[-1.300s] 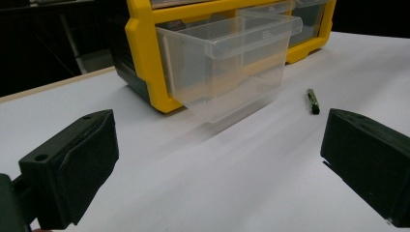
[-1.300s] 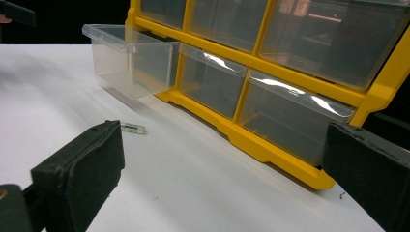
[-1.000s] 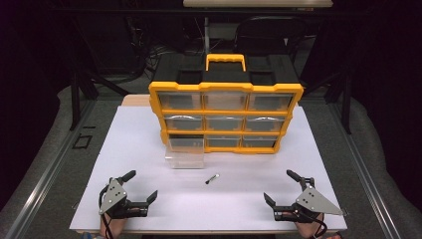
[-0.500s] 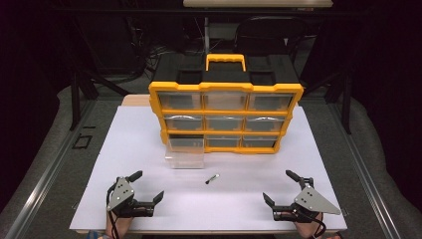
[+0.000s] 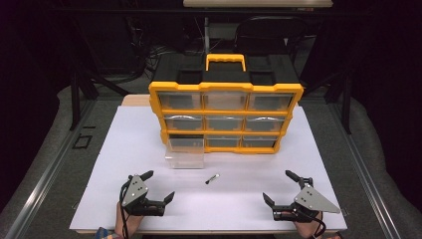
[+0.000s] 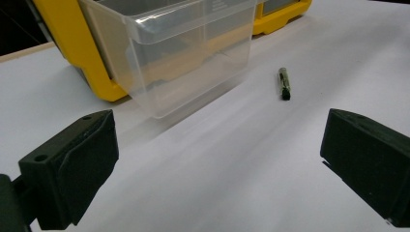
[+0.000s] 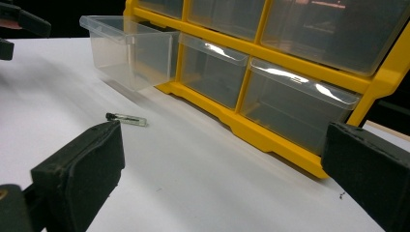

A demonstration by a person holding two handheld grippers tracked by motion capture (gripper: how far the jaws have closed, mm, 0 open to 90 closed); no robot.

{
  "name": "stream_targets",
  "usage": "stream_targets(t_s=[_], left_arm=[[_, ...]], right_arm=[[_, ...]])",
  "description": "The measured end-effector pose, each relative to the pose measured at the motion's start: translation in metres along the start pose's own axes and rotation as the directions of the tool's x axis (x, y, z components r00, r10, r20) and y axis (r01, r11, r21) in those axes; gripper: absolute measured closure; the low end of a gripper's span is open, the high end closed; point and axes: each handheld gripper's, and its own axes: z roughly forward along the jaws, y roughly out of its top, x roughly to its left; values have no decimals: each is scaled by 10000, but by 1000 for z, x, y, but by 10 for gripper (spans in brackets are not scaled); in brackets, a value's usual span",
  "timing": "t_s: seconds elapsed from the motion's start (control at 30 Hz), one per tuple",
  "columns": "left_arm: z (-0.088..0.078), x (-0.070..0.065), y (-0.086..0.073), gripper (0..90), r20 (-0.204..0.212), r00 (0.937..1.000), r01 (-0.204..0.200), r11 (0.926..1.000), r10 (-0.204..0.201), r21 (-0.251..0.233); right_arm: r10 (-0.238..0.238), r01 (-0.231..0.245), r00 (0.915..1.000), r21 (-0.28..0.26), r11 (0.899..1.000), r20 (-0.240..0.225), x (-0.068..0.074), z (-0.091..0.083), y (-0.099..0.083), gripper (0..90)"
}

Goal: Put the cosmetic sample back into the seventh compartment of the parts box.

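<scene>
A yellow organizer with clear drawers stands at the back of the white board. One clear drawer is out of the bottom-left slot and rests on the board in front of it. A small dark cylindrical piece lies just right of that drawer. My left gripper is open near the front edge, left of the piece. In the left gripper view, the drawer and the piece lie ahead of the wide jaws. My right gripper is open at the front right, facing the piece and the organizer.
The white board has bare room on both sides of the organizer and along the front. Grey padded table edges and a metal rail flank it. Dark frames and a chair stand behind.
My left gripper has shifted a little to the right, toward the middle of the board. The right gripper, the drawer and the small piece have stayed put.
</scene>
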Motion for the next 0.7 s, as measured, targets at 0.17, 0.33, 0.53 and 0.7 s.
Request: stream_targets(t_s=[0.17,0.33,0.53,0.7], left_arm=[[0,0,0,0,0,10000,0,10000,0,0],[14,-8,6,0,388,9992,-117,9986,97,525],[21,-13,10,0,699,9974,-208,9978,163,633],[28,-19,13,0,785,9965,-361,9956,293,862]], right_arm=[[0,1,10000,50,10000,-21,0,0,0,10],[56,-55,10000,143,9999,-73,0,3,-1,10],[65,-63,9999,176,9998,-108,0,3,-1,10],[120,-118,9999,198,9997,-117,-1,3,-1,10]])
